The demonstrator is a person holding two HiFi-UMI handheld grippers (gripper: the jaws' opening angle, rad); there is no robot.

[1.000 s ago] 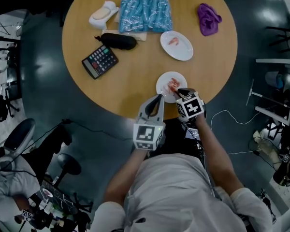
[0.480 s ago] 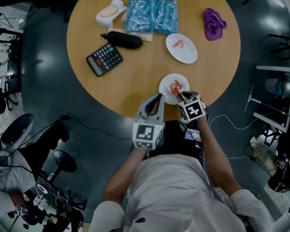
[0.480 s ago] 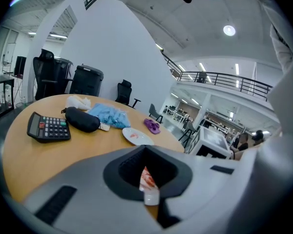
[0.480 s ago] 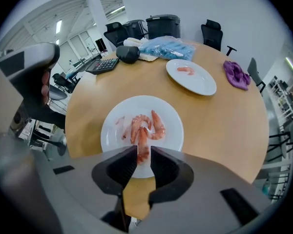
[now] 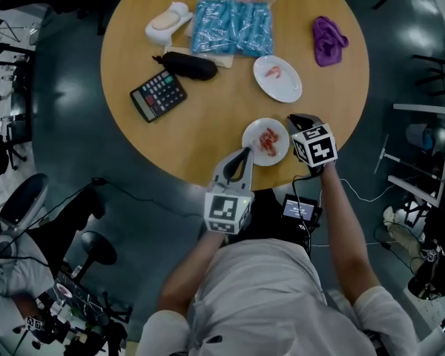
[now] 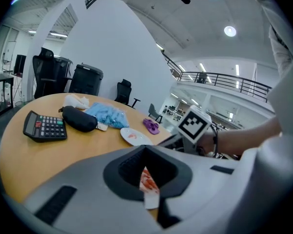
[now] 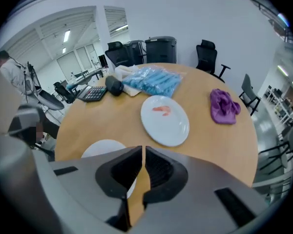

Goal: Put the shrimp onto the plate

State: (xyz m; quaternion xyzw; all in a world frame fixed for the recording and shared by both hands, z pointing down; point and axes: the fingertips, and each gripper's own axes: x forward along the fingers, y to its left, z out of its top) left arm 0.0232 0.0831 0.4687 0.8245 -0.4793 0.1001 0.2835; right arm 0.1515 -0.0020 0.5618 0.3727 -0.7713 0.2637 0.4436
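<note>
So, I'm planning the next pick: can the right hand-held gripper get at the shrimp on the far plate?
Probably yes: only bare table lies between the right hand-held gripper and that shrimp, and its closing jaws hold nothing.

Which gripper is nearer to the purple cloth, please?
Right. The right gripper, fingers closing on nothing, hovers beside the near plate, with the purple cloth beyond it; the left gripper sits farther back at the near edge of the table.

Pale short-sleeved shirt point(image 5: 271, 295) — grey left gripper point(image 5: 245, 152), right gripper point(image 5: 293, 119) — marker cubes point(image 5: 228, 211)
</note>
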